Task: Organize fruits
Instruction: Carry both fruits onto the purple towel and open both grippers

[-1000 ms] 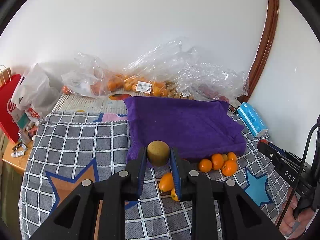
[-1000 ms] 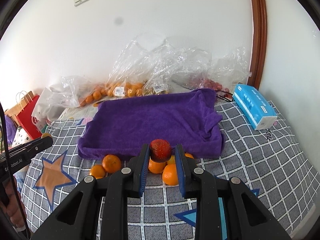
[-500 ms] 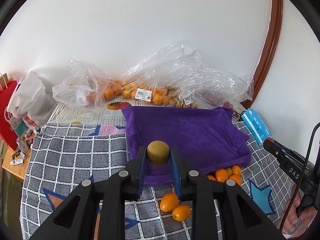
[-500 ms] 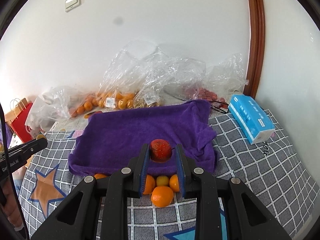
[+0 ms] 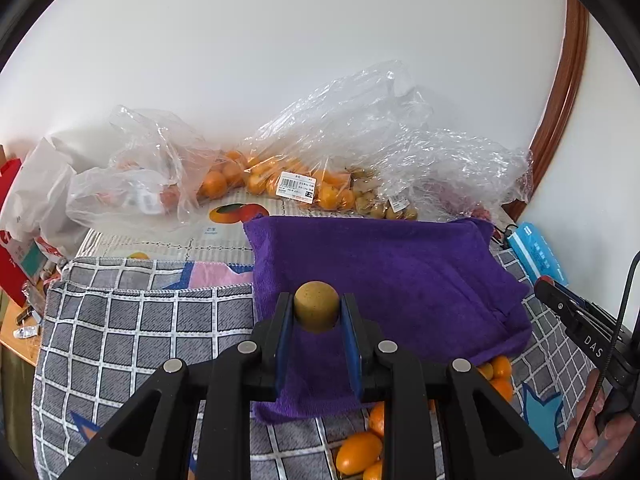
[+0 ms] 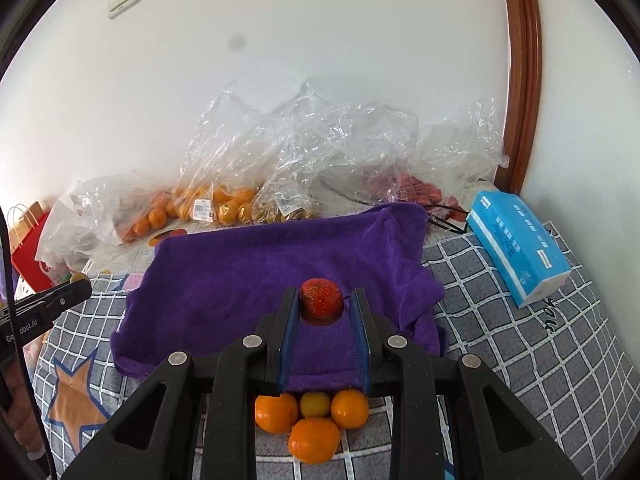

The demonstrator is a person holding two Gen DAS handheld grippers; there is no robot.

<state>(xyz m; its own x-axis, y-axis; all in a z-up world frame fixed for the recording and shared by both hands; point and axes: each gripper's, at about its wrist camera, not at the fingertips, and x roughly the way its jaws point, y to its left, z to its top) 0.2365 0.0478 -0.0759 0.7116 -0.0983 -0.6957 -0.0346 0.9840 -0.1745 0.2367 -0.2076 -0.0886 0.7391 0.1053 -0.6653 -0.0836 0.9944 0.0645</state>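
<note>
Item 1. Left gripper (image 5: 316,312): jaws clamped on a round brown-yellow fruit (image 5: 316,306), possibly a longan; it is held at the fingertips, above the near edge of the purple towel (image 5: 400,272).

Item 2. Right gripper (image 6: 323,304): jaws clamped on a small red speckled fruit (image 6: 322,300) with a thin stem to its right, held over the near middle of the purple towel (image 6: 256,272).

Item 3. Purple towel: spread on a grey checked cloth (image 6: 520,340), its right side rumpled into folds. No fruit lies on it yet.

Item 4. Loose oranges (image 6: 312,424): a cluster on the checked cloth, just at the towel's near edge, below the right gripper. In the left wrist view more oranges (image 5: 360,448) show near and to the right.

Item 5. Clear plastic bags (image 6: 320,160): along the far wall, holding oranges, small tan fruit and something red.

Item 6. Blue tissue pack (image 6: 516,240): to the right of the towel, apart from it.

Step in hand, as judged: carrying both fruits to be set on the towel, one kind to each place.

Handling notes:
- Lower each fruit until it touches the pile before parting the jaws; round fruit dropped from above is likely to roll.
- Place the two fruits well apart, so later ones of each kind can gather beside them.
- Choose flat towel; avoid the rumpled right side, where a fruit could run off toward the checked cloth.
- Part the jaws slowly; the red fruit looks soft and may bruise or cling to a pad.
</note>
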